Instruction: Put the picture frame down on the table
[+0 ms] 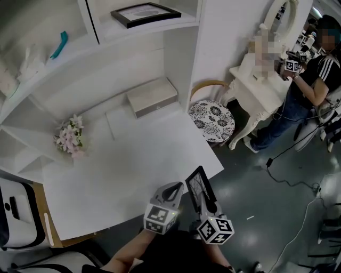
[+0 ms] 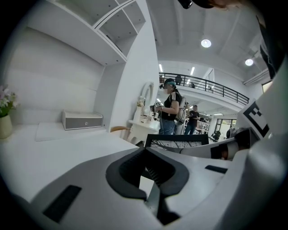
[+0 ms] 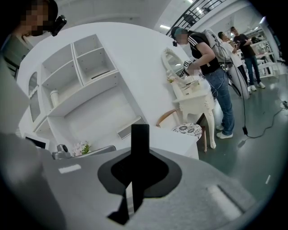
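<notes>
A black picture frame [image 1: 197, 184] stands on edge in my right gripper [image 1: 206, 205], which is shut on its lower edge, just off the near right corner of the white table [image 1: 133, 165]. In the right gripper view the frame [image 3: 140, 141] rises as a dark bar between the jaws. My left gripper [image 1: 174, 188] sits close to the left of it over the table's near edge, shut with nothing in it. From the left gripper view the frame [image 2: 177, 141] shows to the right, ahead of the closed jaws [image 2: 145, 153].
A vase of flowers [image 1: 70, 136] stands at the table's left and a grey box [image 1: 152, 97] at the back. A second black frame [image 1: 145, 13] lies on the shelf above. A stool with a patterned seat [image 1: 211, 120] is beside the table. A person [image 1: 311, 88] stands at a dresser [image 1: 256, 90].
</notes>
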`<action>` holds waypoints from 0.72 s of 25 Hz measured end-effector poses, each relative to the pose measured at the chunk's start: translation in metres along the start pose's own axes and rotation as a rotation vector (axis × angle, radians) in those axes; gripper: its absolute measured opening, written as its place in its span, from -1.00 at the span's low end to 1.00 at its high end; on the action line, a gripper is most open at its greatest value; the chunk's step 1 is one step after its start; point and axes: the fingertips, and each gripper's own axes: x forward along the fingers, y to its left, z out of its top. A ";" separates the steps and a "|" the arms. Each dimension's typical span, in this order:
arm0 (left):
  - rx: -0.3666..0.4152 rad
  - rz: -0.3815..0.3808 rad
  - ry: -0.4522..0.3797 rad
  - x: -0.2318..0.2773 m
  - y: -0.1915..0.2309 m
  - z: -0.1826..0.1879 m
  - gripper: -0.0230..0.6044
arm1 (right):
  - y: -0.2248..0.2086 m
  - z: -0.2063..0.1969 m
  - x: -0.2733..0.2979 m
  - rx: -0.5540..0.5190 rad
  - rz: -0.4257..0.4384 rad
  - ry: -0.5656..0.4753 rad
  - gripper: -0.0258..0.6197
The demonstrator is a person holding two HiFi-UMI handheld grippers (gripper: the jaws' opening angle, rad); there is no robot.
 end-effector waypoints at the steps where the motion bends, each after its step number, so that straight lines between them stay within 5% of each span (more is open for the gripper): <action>1: -0.001 0.003 0.001 0.003 0.002 0.001 -0.89 | -0.001 0.002 0.003 0.000 0.002 0.003 -0.88; 18: -0.002 0.025 -0.006 0.043 0.033 0.015 -0.89 | -0.021 0.021 0.046 0.007 0.000 0.004 -0.88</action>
